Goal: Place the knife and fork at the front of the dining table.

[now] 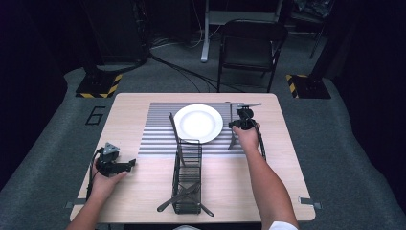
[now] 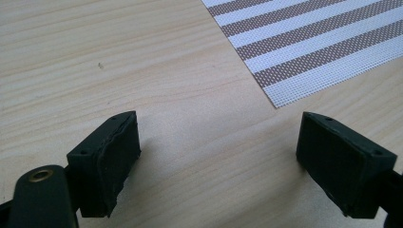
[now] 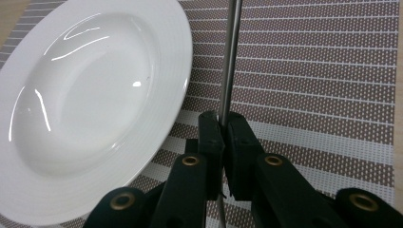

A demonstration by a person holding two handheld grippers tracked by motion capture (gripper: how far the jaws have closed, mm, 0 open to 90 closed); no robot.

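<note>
My right gripper is shut on the thin shaft of a metal utensil, just right of the white plate. The utensil runs along the striped placemat beside the plate's rim; its ends are out of sight, so I cannot tell its kind. My left gripper rests low over the bare wood at the table's left, jaws wide apart with nothing between them. A corner of the placemat lies just beyond it.
A black wire cutlery basket stands at the front middle of the table with dark utensils lying in it. Another dark utensil lies left of the plate. A folding chair stands beyond the far edge.
</note>
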